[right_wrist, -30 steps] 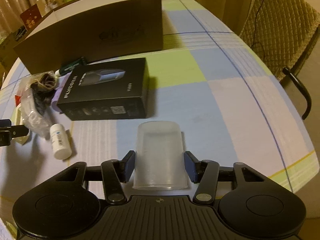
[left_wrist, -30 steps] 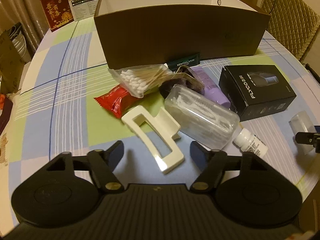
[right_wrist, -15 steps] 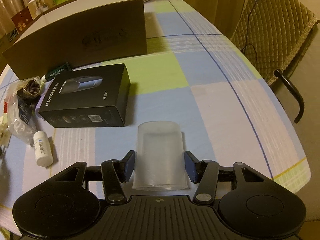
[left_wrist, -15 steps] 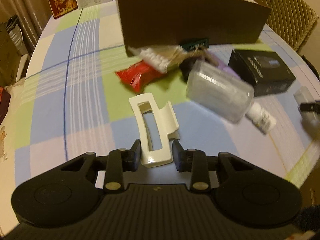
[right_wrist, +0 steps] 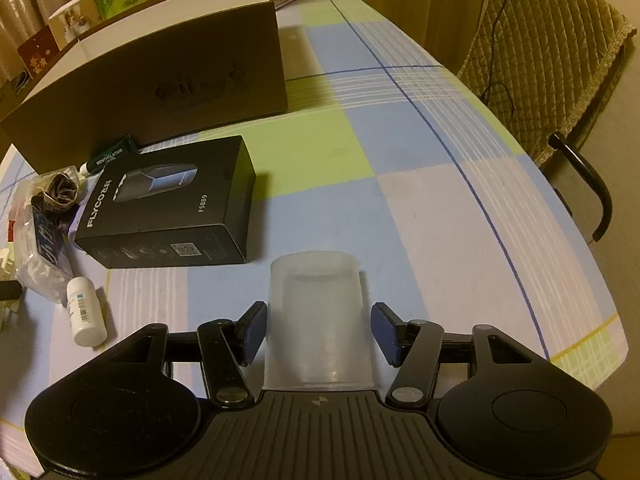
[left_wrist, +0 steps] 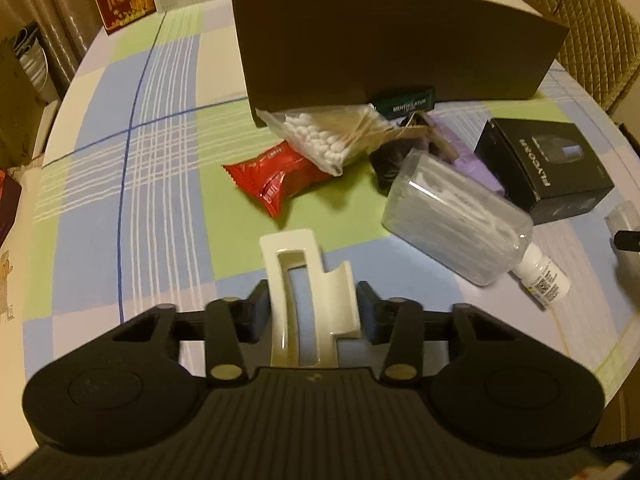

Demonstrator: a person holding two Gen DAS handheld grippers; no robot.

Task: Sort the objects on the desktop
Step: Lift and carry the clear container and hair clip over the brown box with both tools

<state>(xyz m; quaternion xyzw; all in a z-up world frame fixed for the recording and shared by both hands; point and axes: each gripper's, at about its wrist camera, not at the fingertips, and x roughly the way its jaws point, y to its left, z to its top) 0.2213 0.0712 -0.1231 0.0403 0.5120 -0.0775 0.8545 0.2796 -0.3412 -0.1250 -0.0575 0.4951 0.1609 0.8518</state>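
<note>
Jaws of the left gripper [left_wrist: 312,312] clamp the cream plastic hair claw clip [left_wrist: 310,294] above the checked worktop [left_wrist: 160,200]. Jaws of the right gripper [right_wrist: 318,330] flank a frosted translucent plastic cup [right_wrist: 318,324], pads touching its sides. Beyond stand the black Flyco box [right_wrist: 172,212] and a large brown cardboard box [left_wrist: 392,52].

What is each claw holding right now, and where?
Left claw: cream plastic hair clip, gripped across its long sides. Right claw: translucent plastic cup, by its sidewalls.
</note>
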